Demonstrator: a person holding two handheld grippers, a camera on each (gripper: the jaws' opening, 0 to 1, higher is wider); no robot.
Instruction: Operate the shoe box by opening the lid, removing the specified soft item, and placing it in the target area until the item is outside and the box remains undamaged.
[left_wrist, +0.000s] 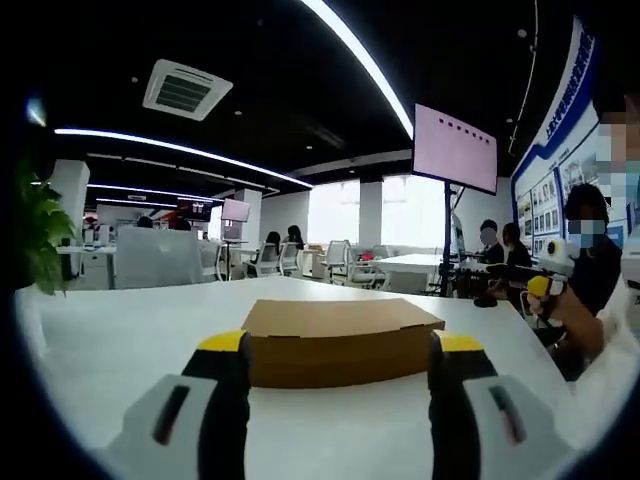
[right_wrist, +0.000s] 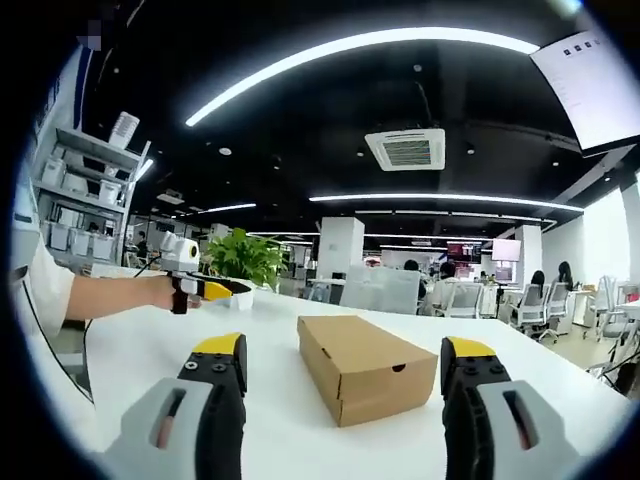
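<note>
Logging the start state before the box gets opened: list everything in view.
box: one, brown cardboard, lid shut, on the table between both claws' jaws
table: one, white, under the box
plant: one, green, at the table's far edge
monitor: one, pinkish screen, on a stand behind the table
chairs: several, white, in the background
people: several, seated by the far wall
left claw: yellow-tipped jaws apart, short of the box
right claw: yellow-tipped jaws apart, short of the box
</note>
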